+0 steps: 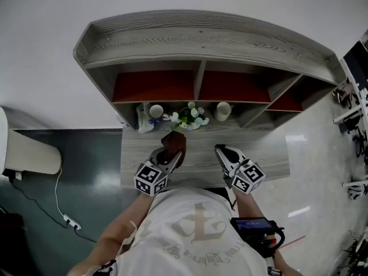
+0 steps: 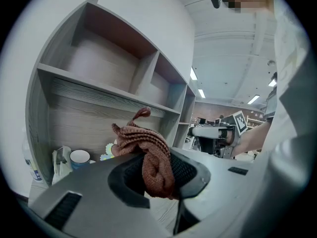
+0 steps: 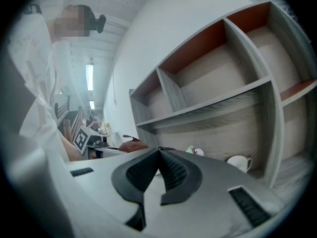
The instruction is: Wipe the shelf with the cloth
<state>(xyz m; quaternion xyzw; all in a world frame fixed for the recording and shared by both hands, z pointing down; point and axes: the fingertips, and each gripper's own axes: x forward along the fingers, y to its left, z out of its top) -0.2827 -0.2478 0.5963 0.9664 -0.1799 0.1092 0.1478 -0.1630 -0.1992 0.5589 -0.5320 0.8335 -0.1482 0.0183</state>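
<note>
A rust-brown knitted cloth (image 2: 148, 155) is bunched between the jaws of my left gripper (image 2: 157, 168), which is shut on it. From the head view, the cloth (image 1: 173, 138) hangs over the grey wooden surface (image 1: 201, 171), just in front of the flowers. The grey shelf unit (image 1: 201, 45) has red-backed compartments above that surface. My right gripper (image 1: 222, 150) hovers a little to the right of the left one. Its jaws (image 3: 159, 157) are pressed together with nothing between them.
Along the back of the surface stand a white mug (image 1: 156, 111), a plastic packet (image 1: 144, 119), a small pot of flowers (image 1: 190, 117) and a second white mug (image 1: 223, 110). A white cable (image 1: 57, 194) lies on the floor at left, and equipment stands at right.
</note>
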